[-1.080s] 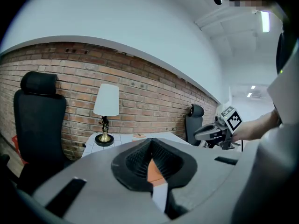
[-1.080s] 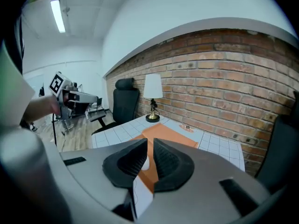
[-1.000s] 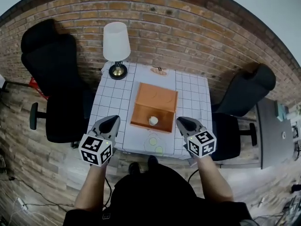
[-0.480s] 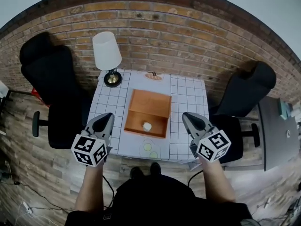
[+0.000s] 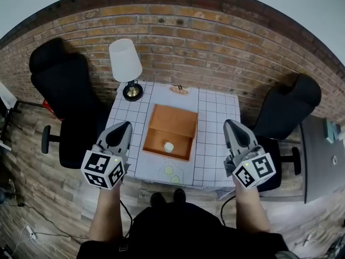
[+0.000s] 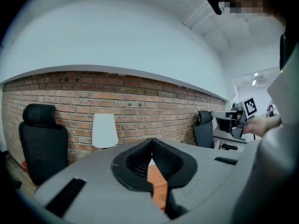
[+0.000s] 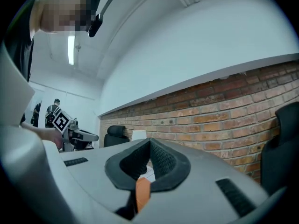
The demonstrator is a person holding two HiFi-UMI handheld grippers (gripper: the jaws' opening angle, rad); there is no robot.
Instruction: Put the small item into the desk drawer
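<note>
Black chair left of the surface | lamp on its far-left corner | left claw closed, empty, off the near-left edge | small white item lying inside the open orange drawer, mid-surface | right claw closed, empty, off the near-right edge | second chair at right.

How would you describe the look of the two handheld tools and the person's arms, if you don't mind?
The left tool and the right tool are matching grey shells that taper to a point, lined inside with black ribbed pads. Each carries a white cube at its rear, printed with black square markers. The forearms are uncovered, and the person wears a dark top.
</note>
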